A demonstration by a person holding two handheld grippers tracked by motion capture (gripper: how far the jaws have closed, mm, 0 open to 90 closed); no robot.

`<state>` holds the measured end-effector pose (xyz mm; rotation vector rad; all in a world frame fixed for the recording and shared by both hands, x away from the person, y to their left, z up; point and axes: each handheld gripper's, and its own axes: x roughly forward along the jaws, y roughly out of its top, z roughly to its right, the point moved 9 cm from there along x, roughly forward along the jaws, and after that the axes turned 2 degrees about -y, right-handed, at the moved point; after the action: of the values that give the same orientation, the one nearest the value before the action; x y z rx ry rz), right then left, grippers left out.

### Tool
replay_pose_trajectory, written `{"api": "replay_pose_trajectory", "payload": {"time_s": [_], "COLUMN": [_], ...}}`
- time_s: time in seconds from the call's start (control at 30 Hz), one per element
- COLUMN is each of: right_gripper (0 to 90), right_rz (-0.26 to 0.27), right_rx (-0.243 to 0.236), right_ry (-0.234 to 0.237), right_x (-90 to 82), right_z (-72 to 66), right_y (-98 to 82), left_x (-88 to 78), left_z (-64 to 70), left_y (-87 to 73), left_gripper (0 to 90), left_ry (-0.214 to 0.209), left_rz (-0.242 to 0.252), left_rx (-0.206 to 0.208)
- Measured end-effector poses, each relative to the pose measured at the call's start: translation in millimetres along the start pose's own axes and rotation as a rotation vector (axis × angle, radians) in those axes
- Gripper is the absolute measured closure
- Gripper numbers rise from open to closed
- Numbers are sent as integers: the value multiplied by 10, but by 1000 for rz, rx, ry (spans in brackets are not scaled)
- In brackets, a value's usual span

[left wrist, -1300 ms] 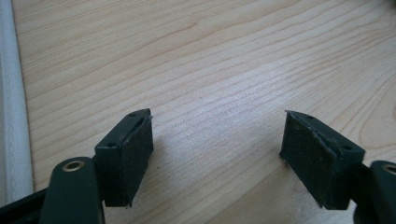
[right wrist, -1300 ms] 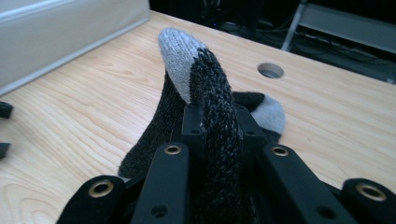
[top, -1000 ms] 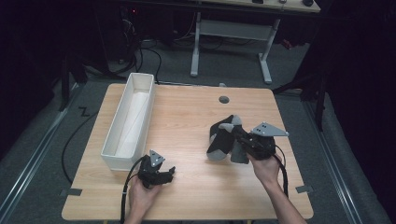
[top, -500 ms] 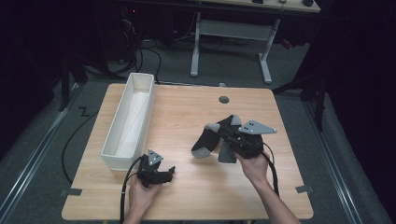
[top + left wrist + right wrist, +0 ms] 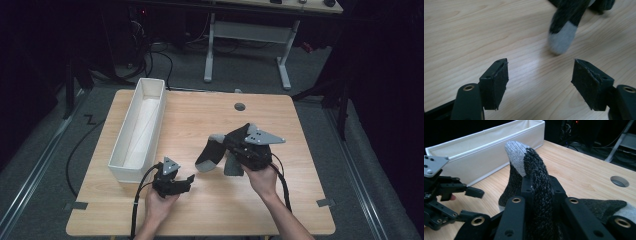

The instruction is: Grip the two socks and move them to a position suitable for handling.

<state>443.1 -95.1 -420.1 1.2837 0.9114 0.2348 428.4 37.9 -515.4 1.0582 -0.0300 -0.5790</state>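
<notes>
Carrying a dark grey knitted sock point(image 5: 212, 151), the right gripper point(image 5: 235, 147) has slid leftward across the bench point(image 5: 300, 200) since a second ago — from the right half toward the middle, closer to the near end of the white fabric bin point(image 5: 122, 172). Its jaws are pressed tight on the sock, which in the right gripper view arches up over them, light grey toe point(image 5: 516, 155) uppermost. In the high view the sock droops from the jaws toward the left, its pale end hanging just above the wood. A second piece of grey knit point(image 5: 233, 167) hangs below the same gripper; whether it is another sock or part of the same bundle I cannot tell.

The left gripper point(image 5: 187, 181) has kept its place at the near edge, just right of the bin's near corner. Its jaws stand spread with nothing between them, though they have just been closing a little. The left gripper view shows the two black pads point(image 5: 496, 82) wide apart over bare wood, with the sock's pale tip point(image 5: 562, 40) dangling just beyond them, blurred.

My reading — the sock is being brought to the left gripper for a two-handed grasp, perhaps to straighten it or drop it into the bin. The tip is near but not yet between the left jaws, so that pinch is not yet made.
</notes>
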Motion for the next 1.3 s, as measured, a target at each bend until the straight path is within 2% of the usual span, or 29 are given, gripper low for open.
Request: {"api": "replay_pose_trajectory", "payload": {"time_s": [0.17,0.27,0.3,0.33,0.37,0.6,0.73,0.87,0.9,1.07,1.3], "right_gripper": [784,784,784,784,784,784,783,782,783,782,780], "right_rz": [12,15,16,17,16,7,8,3,4,1,-23], "right_rx": [8,13,16,18,19,28,36,38,40,46,56], "right_ry": [13,16,18,19,18,18,20,21,22,21,6], "right_x": [11,14,13,13,12,17,22,27,27,35,66], "right_z": [-37,-44,-44,-44,-42,-23,-23,-21,-20,-10,38], "right_y": [12,11,4,0,-5,-61,-89,-113,-118,-148,-255], "left_x": [100,135,174,174,201,253,278,279,279,274,240], "left_z": [102,109,103,103,96,96,81,96,99,106,95], "left_y": [23,24,29,29,22,-2,1,9,10,8,65], "left_gripper": [319,351,369,370,378,509,580,640,684,780,829], "left_ry": [-16,-9,-8,-8,-5,1,1,-7,-10,-18,-19], "left_rz": [-13,-20,-24,-24,-26,-32,-33,-27,-29,-34,-17], "left_rx": [-26,-34,-57,-57,-75,-81,-97,-103,-105,-106,-109]}}
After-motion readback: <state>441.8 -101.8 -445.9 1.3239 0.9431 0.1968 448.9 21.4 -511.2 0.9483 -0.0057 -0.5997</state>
